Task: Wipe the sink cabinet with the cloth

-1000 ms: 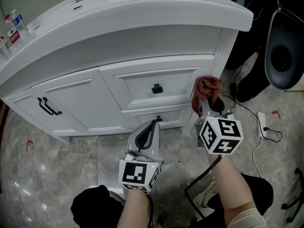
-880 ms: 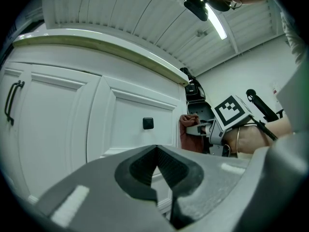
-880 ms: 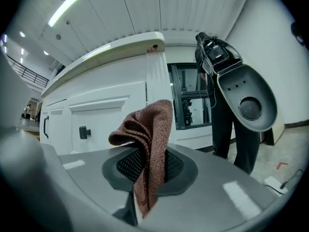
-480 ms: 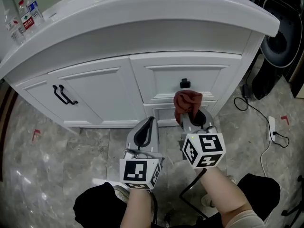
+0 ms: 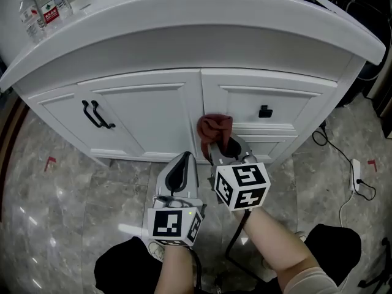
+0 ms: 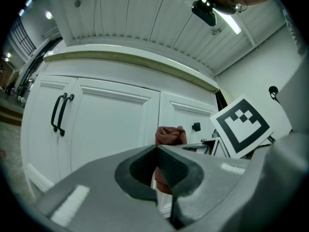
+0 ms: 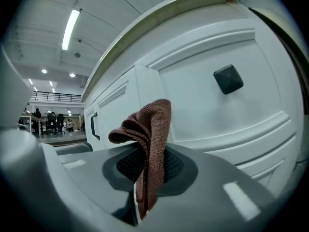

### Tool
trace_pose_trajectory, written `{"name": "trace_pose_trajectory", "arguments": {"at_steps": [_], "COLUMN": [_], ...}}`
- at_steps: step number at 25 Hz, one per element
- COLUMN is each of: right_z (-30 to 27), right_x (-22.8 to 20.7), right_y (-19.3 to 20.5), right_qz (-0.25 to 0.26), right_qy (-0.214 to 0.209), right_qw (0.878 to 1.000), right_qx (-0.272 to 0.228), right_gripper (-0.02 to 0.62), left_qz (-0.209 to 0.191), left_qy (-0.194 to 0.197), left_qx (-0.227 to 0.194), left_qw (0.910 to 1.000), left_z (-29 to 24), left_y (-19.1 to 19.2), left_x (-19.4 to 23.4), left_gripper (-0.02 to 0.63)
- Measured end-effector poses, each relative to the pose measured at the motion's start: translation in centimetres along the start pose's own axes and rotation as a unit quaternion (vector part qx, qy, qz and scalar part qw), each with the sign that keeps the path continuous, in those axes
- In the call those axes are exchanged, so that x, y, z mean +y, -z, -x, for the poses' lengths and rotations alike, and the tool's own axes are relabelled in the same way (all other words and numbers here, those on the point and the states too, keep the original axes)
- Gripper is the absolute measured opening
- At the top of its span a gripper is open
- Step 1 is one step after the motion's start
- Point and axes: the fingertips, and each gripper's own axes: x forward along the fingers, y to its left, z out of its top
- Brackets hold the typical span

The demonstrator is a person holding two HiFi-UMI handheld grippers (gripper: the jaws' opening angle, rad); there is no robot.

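Down at the foot of the white cabinet [image 5: 147, 112], seen from the head camera, the right gripper [image 5: 222, 149] pinches a brown-red cloth [image 5: 214, 127], which stands bunched above its jaws, in front of the strip between the door and the drawers. I cannot tell whether the cloth touches the wood. The left gripper [image 5: 181, 166] hangs just beside it, lower and nearer the person, its jaws pressed together with nothing in them. A pair of black handles [image 5: 97, 115] sits on the doors to the left, a black knob [image 5: 265, 111] on the top drawer to the right. Bottles [image 5: 46, 5] stand at the counter's [image 5: 184, 23] far left end. A grey marbled floor [image 5: 61, 195] lies below.

Looking along the left gripper [image 6: 156, 150], its tips meet, empty. Beyond them the cloth [image 6: 170, 135] shows against the cabinet, with the right gripper's marker cube [image 6: 241, 124] alongside.

Looking along the right gripper [image 7: 145, 167], the jaws clamp the cloth [image 7: 149, 127] between them; it rises from the pads and folds over to the left. The knob [image 7: 228, 79] is up and to the right.
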Motion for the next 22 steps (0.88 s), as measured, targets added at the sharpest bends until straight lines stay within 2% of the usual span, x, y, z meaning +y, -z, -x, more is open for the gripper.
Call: {"name": "trace_pose_trajectory", "arguments": {"at_steps": [5,22], "right_z": [0.1,5.5], "right_x": [-1.3,-10.6], "right_y": [-0.1,-1.6], "right_qz": [0.004,-0.044], "right_qy": [0.007,0.071], "right_qw": [1.000,0.996], "right_qx": [0.005,-0.003], "right_gripper": [0.078,0.083], "left_qz": [-0.006,-0.025], "left_qy": [0.015,0.072], "left_qx": [0.005,0.019], "left_qw": [0.9999,0.9969], "left_z": [-0.8,-3.1], "left_y": [0.5,2.2], "left_x": [-1.0,-7.1], "left_gripper": [0.000,0.000]}}
